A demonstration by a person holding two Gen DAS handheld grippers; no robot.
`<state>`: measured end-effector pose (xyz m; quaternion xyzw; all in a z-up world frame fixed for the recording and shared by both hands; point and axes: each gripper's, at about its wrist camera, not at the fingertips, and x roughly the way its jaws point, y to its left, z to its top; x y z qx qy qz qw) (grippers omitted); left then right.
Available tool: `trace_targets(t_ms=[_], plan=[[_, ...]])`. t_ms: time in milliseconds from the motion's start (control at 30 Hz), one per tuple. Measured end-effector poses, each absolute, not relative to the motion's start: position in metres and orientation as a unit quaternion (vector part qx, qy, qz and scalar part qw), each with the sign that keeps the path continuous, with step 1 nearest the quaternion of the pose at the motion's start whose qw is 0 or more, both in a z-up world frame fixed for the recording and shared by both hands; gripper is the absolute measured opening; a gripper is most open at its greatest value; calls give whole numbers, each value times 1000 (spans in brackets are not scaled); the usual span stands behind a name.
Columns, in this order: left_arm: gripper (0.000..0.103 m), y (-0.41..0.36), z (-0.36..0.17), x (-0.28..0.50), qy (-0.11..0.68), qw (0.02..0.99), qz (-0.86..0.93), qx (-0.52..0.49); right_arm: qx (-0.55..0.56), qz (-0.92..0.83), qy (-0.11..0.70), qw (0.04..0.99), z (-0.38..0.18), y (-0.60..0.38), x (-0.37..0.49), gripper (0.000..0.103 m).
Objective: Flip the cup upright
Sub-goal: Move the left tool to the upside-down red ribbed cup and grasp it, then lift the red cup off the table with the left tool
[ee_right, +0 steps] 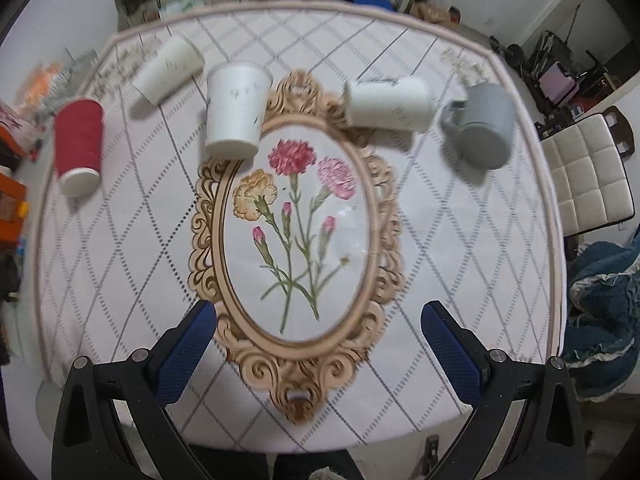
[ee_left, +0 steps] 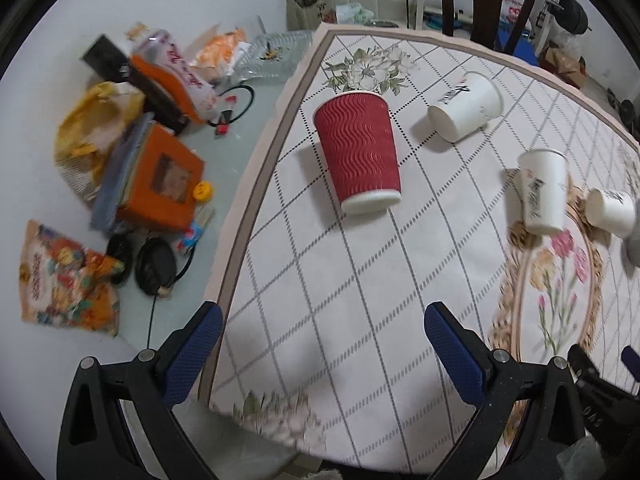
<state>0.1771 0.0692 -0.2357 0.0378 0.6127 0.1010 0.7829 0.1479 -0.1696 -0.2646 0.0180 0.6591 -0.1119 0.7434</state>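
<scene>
- We are looking at the red cup (ee_right: pixel 78 145) lying on its side, farthest left of the flower oval (ee_right: pixel 296 236) on the tablecloth (ee_right: pixel 460 240).
- We are seeing three white cups (ee_right: pixel 236 110) lying nearer the oval's top: one left, one touching its rim, one just right.
- We are seeing the grey mug (ee_right: pixel 482 124) tipped over, farthest right.
- We are holding the left claw (ee_left: pixel 324 354) wide apart, gripping nothing, facing the red cup (ee_left: pixel 358 156).
- We are holding the right claw (ee_right: pixel 318 350) wide too, empty, over the oval's lower end.
</scene>
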Motion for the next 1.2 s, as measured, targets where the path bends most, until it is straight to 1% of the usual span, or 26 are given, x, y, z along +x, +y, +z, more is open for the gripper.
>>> trace_targets(t_ms=[200,367,500,567,667,733,833,867,1200], plan=[[102,84,-259,233,627,775,77,12,15,-122,685,718,-303,-163,187,103],[102,94,-267,275,629,775,63,-17,17,-132,697,704,-323,-164,214,103],[97,98,-271,305,629,775,52,-36,20,-136,705,695,-333,-164,230,103],[91,100,-275,317,632,772,44,-47,22,-138,709,692,-337,-166,237,103],[90,101,-288,334,644,762,35,-57,27,-142,710,689,-340,-169,245,103],[90,99,-299,340,657,752,27,-55,29,-147,711,687,-341,-171,249,103],[78,96,-314,343,672,739,18,-49,33,-154,712,684,-342,-175,253,103],[75,95,-318,343,674,737,16,-46,33,-156,712,684,-342,-178,254,103],[74,86,-303,329,654,757,-11,-10,32,-177,701,690,-324,-191,260,103]])
